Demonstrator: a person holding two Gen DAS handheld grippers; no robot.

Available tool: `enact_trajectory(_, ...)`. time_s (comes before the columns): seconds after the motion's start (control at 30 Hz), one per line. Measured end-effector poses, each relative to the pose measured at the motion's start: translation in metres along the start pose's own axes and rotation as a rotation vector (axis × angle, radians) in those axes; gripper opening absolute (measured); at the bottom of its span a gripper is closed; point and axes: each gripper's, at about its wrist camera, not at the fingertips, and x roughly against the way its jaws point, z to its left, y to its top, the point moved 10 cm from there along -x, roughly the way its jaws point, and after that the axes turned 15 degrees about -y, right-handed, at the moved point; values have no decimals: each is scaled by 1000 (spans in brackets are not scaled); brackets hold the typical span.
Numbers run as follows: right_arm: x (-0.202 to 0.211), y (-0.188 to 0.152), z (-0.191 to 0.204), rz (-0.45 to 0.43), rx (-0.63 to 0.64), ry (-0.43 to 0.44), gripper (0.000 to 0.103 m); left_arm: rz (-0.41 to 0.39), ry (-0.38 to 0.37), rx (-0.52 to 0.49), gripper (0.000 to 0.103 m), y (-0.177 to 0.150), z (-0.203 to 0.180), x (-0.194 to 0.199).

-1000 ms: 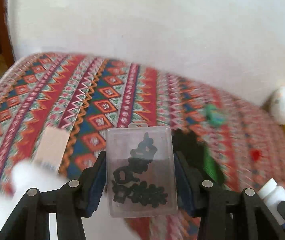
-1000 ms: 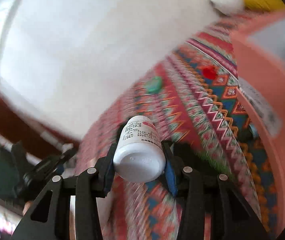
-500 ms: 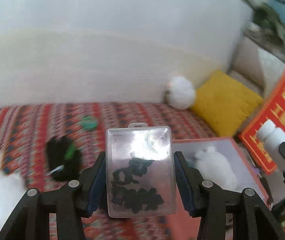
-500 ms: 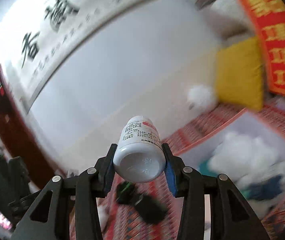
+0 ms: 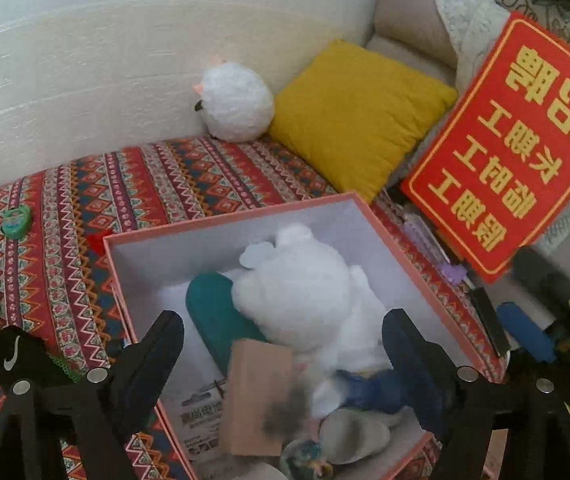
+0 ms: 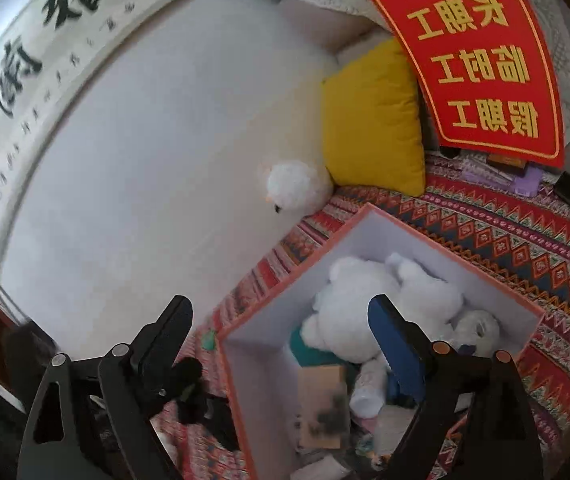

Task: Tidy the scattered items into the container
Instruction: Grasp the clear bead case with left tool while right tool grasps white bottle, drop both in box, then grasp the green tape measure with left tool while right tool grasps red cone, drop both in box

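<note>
Both grippers' fingers (image 5: 409, 344) (image 6: 389, 332) spread, empty, over the pink box (image 5: 229, 222); blurred, perhaps the clear case (image 5: 285, 412), inside.

L tongs (image 5: 283, 334) spread wide, empty, over pink box (image 5: 413, 258) on patterned bed cover (image 5: 65, 240). In box: white plush bear (image 5: 305, 292), teal item (image 5: 213, 316), tan carton (image 5: 257, 396), blurred clear case (image 5: 289, 412). Green tag (image 5: 16, 221) w/ black cloth (image 5: 17, 356) lie outside, left.

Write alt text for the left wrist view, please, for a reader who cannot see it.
The open left gripper hangs empty above a pink box on a patterned cloth. Inside lie a white plush toy, a teal item and a brown carton. A yellow cushion sits behind.
</note>
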Motion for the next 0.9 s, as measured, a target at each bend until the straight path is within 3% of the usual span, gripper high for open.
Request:
enact_trajectory(0.1, 1, 5, -4, -9, -16, -2, 93, -14, 32, 26, 86, -3, 17, 9)
enact_trajectory(0.27, 2, -21, 18, 57, 31, 64, 93, -36, 95, 64, 87, -10, 62, 37)
enact_trajectory(0.33, 6, -37, 44, 86, 113, 87, 93, -46, 126, 81, 87, -16, 90, 54)
enact_trajectory(0.47, -10, -55, 133, 124, 347, 131, 93, -50, 233, 104, 86, -23, 175, 97)
enact_trajectory(0.6, -94, -74, 219, 329, 478, 88, 89, 25, 300, 129, 87, -4, 255, 111)
enact_trajectory(0.67, -157, -95, 247, 528, 492, 51, 79, 69, 279, 159, 87, 10, 288, 102)
enact_trajectory(0.77, -241, -133, 257, 841, 368, -1, 76, 120, 269, 193, 87, 29, 323, 72)
enact_trajectory(0.9, -328, -152, 233, 891, 308, -209, 76, 176, 248, 210, 87, 46, 359, 10)
